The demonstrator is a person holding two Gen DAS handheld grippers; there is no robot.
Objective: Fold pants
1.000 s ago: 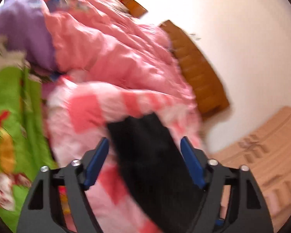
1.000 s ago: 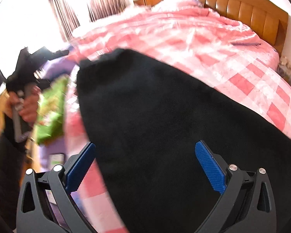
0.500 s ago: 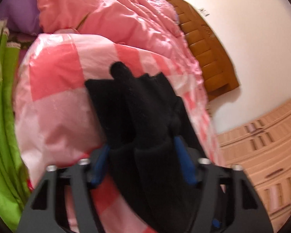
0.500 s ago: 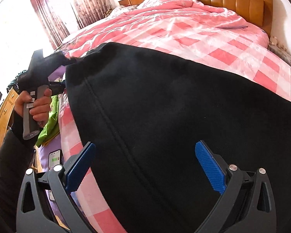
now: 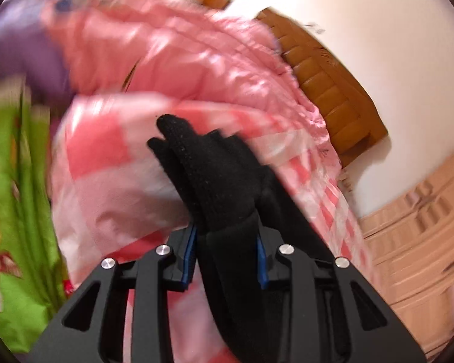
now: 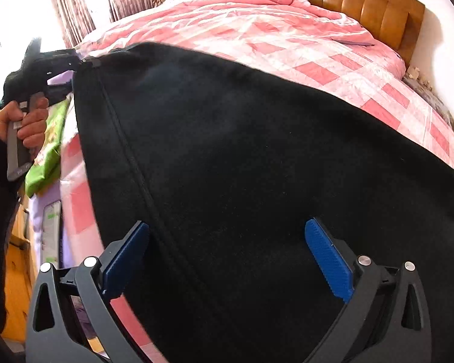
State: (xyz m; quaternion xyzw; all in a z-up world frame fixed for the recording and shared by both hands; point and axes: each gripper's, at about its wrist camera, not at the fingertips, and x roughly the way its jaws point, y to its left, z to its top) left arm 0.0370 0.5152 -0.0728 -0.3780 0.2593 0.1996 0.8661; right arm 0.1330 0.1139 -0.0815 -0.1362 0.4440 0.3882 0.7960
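Observation:
Black pants (image 6: pixel 242 157) lie spread across the pink checked bed (image 6: pixel 317 69). My left gripper (image 5: pixel 227 257) is shut on a bunched corner of the pants (image 5: pixel 208 169), which sticks out past its blue pads. In the right wrist view the left gripper (image 6: pixel 75 63) holds the far left corner of the pants at the bed's edge. My right gripper (image 6: pixel 227 257) is open, its blue pads (image 6: pixel 327 257) apart just above the near part of the cloth, holding nothing.
A brown padded headboard (image 6: pixel 363 9) stands at the far end of the bed. A pink quilt (image 5: pixel 181 51) is heaped behind the pants. A green printed cloth (image 5: pixel 18 211) and a purple one (image 5: pixel 24 45) lie at the left. A wooden wardrobe (image 5: pixel 417 236) is at the right.
My left gripper closed on the corner of the pants and now holds it, pulled toward the bed's left edge. My right gripper stayed open above the cloth.

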